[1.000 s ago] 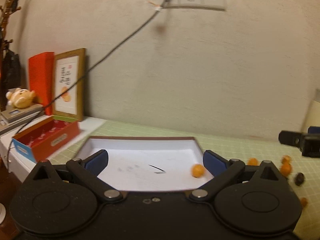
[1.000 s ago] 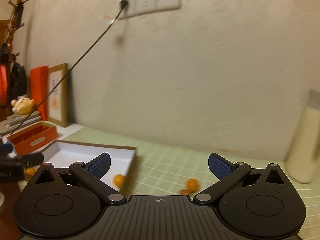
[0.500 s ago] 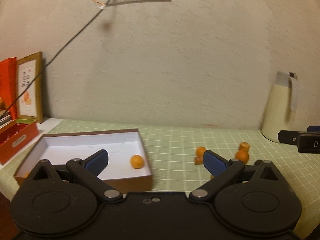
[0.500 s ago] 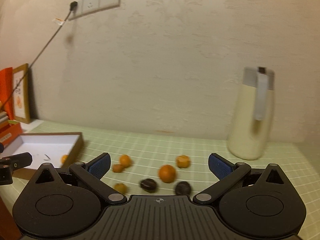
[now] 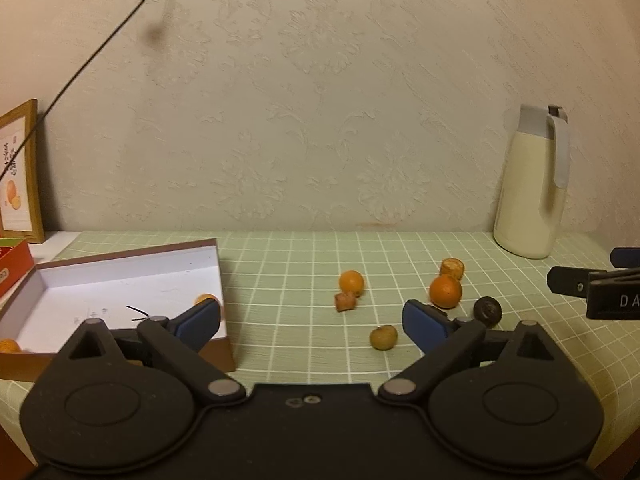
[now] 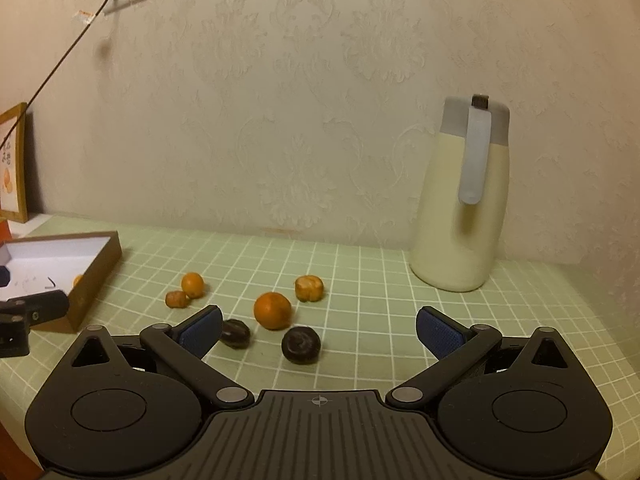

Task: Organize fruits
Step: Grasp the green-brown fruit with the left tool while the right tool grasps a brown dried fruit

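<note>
Far left: shallow white-lined box (image 5: 120,280), brown-walled, holding one orange fruit (image 5: 206,300) near its right wall and another at its near left corner (image 5: 9,346).

Left gripper (image 5: 312,322): jaws spread wide, nothing between them; pointed at the open mat just right of the box, with the loose fruit ahead and to the right.

Centre of the green checked mat (image 5: 300,260): small orange (image 5: 351,282) touching a shrivelled orange piece (image 5: 345,302); olive-coloured fruit (image 5: 383,337) nearer the camera, just inside the left gripper's right finger (image 5: 426,326). Further right: larger orange (image 6: 272,310), with a flattened orange fruit (image 6: 309,288) just behind it.

Right gripper (image 6: 318,332): jaws likewise wide apart and empty. Two dark fruits directly ahead: one (image 6: 236,333) just beside the left finger (image 6: 200,332), the other (image 6: 301,344) almost centred in the gap. Both roughly round, so no long axis to align with.

Judged relation for the coming pick: centred dark fruit nearest the right gripper, straight forward and slightly down; box well off to the left, so a leftward carry afterwards.

Far right: cream jug (image 6: 464,208) against the wall, clear of the fruit.
</note>
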`<control>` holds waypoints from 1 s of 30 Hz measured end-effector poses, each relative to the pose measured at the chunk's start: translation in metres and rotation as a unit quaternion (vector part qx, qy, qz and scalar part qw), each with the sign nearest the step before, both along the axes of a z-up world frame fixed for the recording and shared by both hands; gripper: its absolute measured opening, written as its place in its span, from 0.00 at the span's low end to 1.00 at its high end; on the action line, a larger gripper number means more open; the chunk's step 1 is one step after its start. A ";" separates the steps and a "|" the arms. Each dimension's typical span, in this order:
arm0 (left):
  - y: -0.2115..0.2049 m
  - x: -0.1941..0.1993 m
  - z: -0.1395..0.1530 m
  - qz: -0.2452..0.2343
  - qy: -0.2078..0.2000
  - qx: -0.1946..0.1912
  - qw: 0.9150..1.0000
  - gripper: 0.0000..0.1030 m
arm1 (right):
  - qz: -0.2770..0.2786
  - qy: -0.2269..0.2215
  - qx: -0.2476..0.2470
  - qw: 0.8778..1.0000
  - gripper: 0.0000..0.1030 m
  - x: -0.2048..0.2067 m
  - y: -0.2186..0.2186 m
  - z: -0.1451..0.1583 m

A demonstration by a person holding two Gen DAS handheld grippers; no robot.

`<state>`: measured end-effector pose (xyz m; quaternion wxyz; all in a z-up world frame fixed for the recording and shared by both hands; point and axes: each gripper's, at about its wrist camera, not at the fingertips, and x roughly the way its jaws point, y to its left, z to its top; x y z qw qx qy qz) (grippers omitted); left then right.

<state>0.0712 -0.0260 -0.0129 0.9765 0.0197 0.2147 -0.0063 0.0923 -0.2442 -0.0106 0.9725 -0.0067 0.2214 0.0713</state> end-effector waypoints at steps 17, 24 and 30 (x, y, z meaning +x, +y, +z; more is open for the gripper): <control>-0.019 0.025 -0.027 -0.020 0.026 0.000 0.999 0.77 | 0.041 0.048 -0.017 0.998 0.75 0.023 0.003 -0.027; -0.014 0.024 -0.028 -0.015 0.029 -0.007 0.999 0.77 | 0.089 0.109 -0.048 0.989 0.74 0.025 0.020 -0.051; -0.011 0.027 -0.030 -0.012 0.036 -0.007 0.999 0.77 | 0.103 0.132 -0.083 0.982 0.74 0.029 0.038 -0.076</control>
